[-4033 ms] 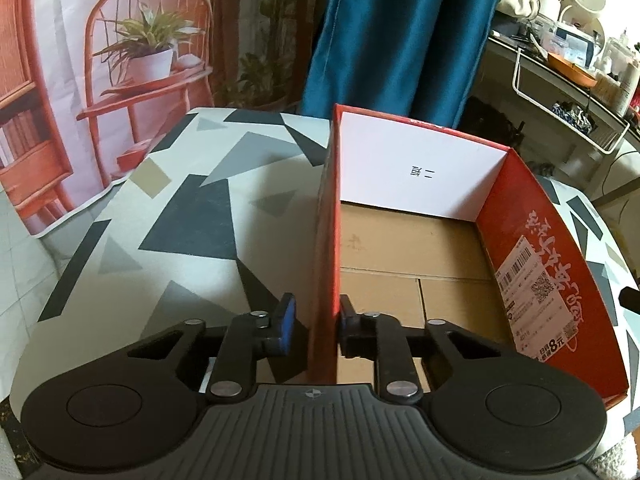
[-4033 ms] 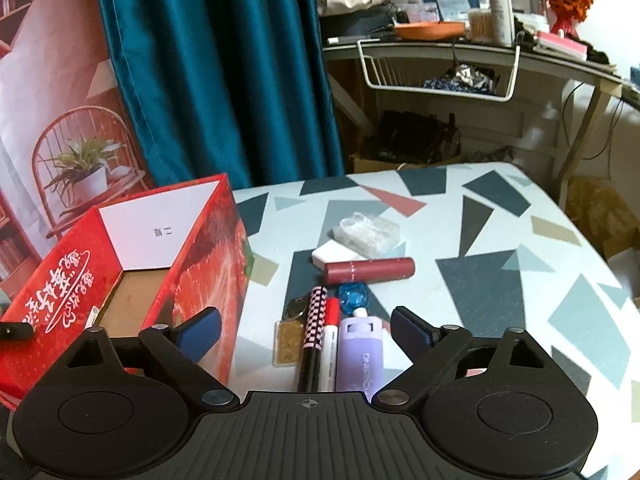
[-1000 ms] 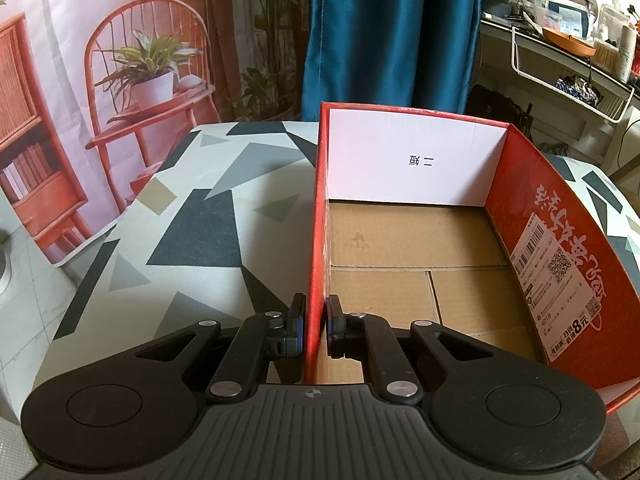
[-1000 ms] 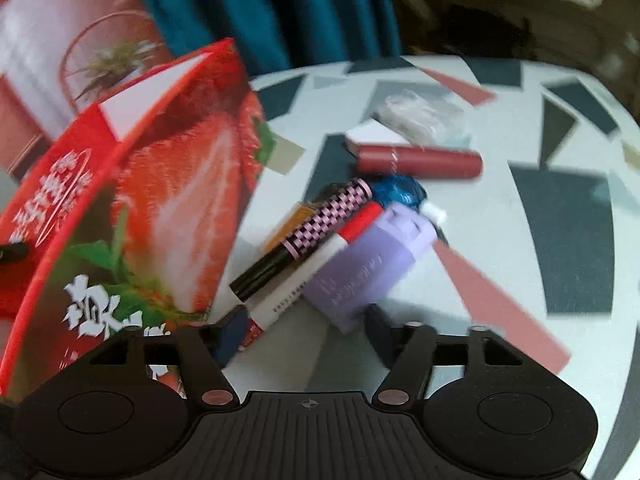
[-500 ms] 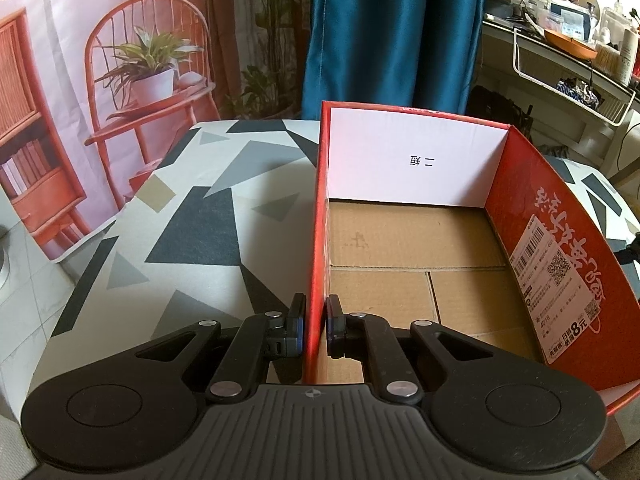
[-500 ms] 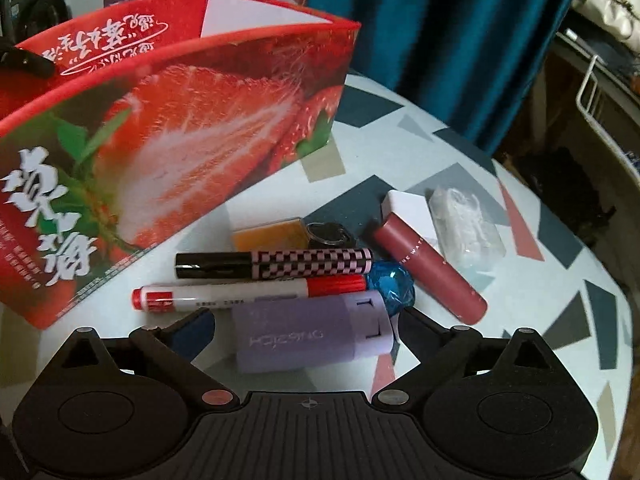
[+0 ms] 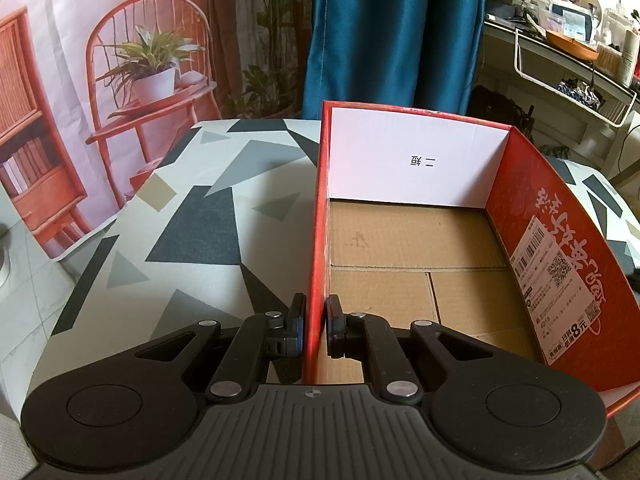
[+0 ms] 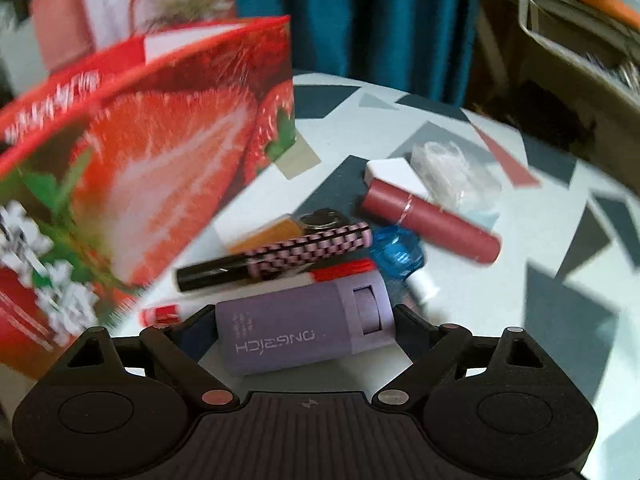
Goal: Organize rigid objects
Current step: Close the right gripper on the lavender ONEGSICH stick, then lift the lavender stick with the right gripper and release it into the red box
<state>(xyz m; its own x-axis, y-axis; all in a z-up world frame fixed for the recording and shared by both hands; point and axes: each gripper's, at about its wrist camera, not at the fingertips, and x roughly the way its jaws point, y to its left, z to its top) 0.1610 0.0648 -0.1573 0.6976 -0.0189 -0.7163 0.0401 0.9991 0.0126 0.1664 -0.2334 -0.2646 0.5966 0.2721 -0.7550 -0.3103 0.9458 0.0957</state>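
The patterned desk [image 7: 192, 216] carries the red strawberry box [image 7: 560, 216], whose cardboard floor is bare. The left tool [image 7: 314, 326] is clamped on the box's left wall. Beside the box, the right tool [image 8: 304, 332] brackets the lilac case [image 8: 296, 324] endwise, contact unclear, among a checkered pen [image 8: 280, 256], red marker [image 8: 340, 270] and dark-pink tube [image 8: 432, 224].

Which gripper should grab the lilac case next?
Right. The right gripper already straddles the lilac plastic case, fingers at both ends. The left gripper is clamped on the red cardboard box wall, steadying it.
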